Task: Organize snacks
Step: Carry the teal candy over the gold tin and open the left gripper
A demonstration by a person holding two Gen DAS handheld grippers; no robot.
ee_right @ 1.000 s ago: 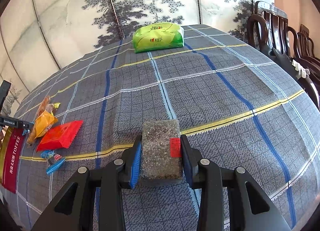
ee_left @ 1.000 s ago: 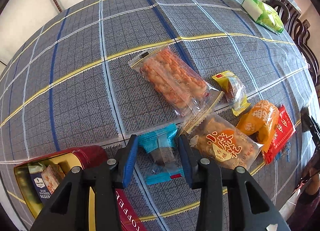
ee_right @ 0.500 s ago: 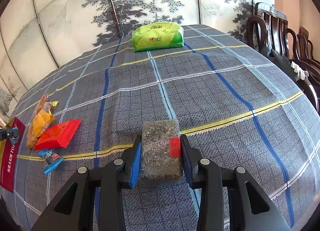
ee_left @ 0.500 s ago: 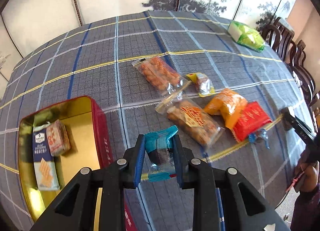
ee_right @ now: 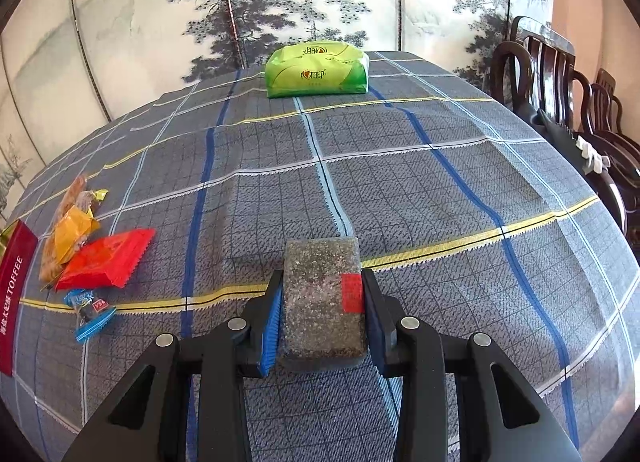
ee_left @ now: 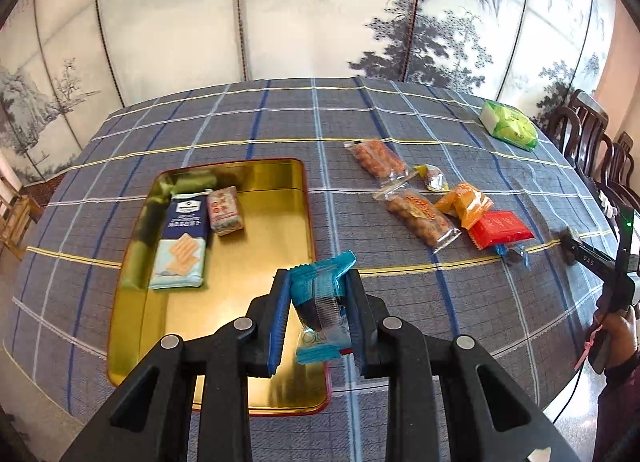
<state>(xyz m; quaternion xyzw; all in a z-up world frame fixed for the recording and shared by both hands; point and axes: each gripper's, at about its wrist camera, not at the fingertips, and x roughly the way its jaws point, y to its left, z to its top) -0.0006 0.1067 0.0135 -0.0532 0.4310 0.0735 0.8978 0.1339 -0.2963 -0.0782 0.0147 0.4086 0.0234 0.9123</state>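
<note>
Gold tin (ee_left: 224, 322) holds 2 snacks; our left gripper (ee_left: 318, 312) clamps a blue-wrapped candy (ee_left: 320, 302), our right gripper (ee_right: 322, 312) a speckled bar (ee_right: 320, 294), 6 left.

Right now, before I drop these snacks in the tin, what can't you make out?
- Left wrist view: the tin's near edge, hidden behind the left gripper and its blue packet.
- Right wrist view: the tin, cut off by the left edge.
- Right wrist view: the grey bar's red label print, too small to read, in the right gripper.
</note>
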